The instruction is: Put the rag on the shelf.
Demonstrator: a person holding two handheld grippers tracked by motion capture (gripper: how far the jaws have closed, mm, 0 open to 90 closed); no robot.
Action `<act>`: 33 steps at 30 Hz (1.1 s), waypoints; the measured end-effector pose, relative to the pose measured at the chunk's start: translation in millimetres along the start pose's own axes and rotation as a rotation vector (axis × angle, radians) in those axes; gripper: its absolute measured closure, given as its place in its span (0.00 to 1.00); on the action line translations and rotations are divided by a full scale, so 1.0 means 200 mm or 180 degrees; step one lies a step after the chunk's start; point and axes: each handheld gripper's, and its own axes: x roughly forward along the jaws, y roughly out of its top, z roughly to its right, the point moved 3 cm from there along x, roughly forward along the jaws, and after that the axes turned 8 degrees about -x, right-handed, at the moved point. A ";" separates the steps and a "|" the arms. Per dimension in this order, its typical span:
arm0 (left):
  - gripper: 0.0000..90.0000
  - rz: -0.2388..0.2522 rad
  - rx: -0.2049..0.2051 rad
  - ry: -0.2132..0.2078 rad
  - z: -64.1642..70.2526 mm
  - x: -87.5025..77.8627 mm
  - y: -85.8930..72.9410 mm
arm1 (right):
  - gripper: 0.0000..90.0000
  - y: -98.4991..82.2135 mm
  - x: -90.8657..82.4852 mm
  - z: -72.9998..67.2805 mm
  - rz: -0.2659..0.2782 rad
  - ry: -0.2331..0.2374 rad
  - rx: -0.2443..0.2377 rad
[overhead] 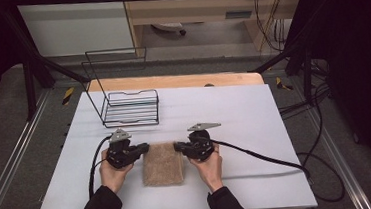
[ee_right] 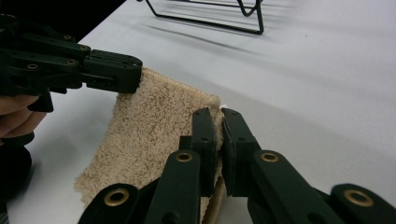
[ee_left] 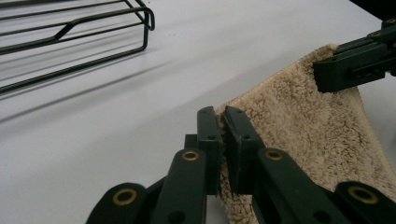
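The folded beige terry-cloth towel (overhead: pixel 163 163) lies on the white tabletop (overhead: pixel 255 124) near your edge, between your two hands. Your left gripper (ee_left: pixel 223 135) is clenched on the towel's far left corner, with the cloth pinched between its black jaws. Your right gripper (ee_right: pixel 219 135) is clamped likewise on the far right corner. Beyond the towel, well apart at the table's far left, stands the black wire rack (overhead: pixel 129 108).

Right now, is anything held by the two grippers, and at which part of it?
Yes. Both hold the beige towel. The left gripper pinches one far corner, the right gripper the other far corner. Each has its fingers shut on the towel's edge.
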 end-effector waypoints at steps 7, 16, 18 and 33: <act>0.94 0.0112 0.0030 -0.0042 0.03 -0.05 0.02 | 0.94 0.01 -0.04 -0.02 0.0116 -0.0010 -0.0050; 0.94 0.0297 0.0086 -0.0070 0.06 -0.12 0.05 | 0.95 0.04 -0.11 -0.05 0.0360 0.0036 -0.0119; 0.94 0.0336 0.0088 -0.0108 0.08 -0.14 0.06 | 0.95 0.05 -0.13 -0.06 0.0393 0.0043 -0.0124; 0.94 0.0517 0.0168 -0.0192 0.15 -0.22 0.11 | 0.95 0.10 -0.22 -0.07 0.0602 0.0061 -0.0218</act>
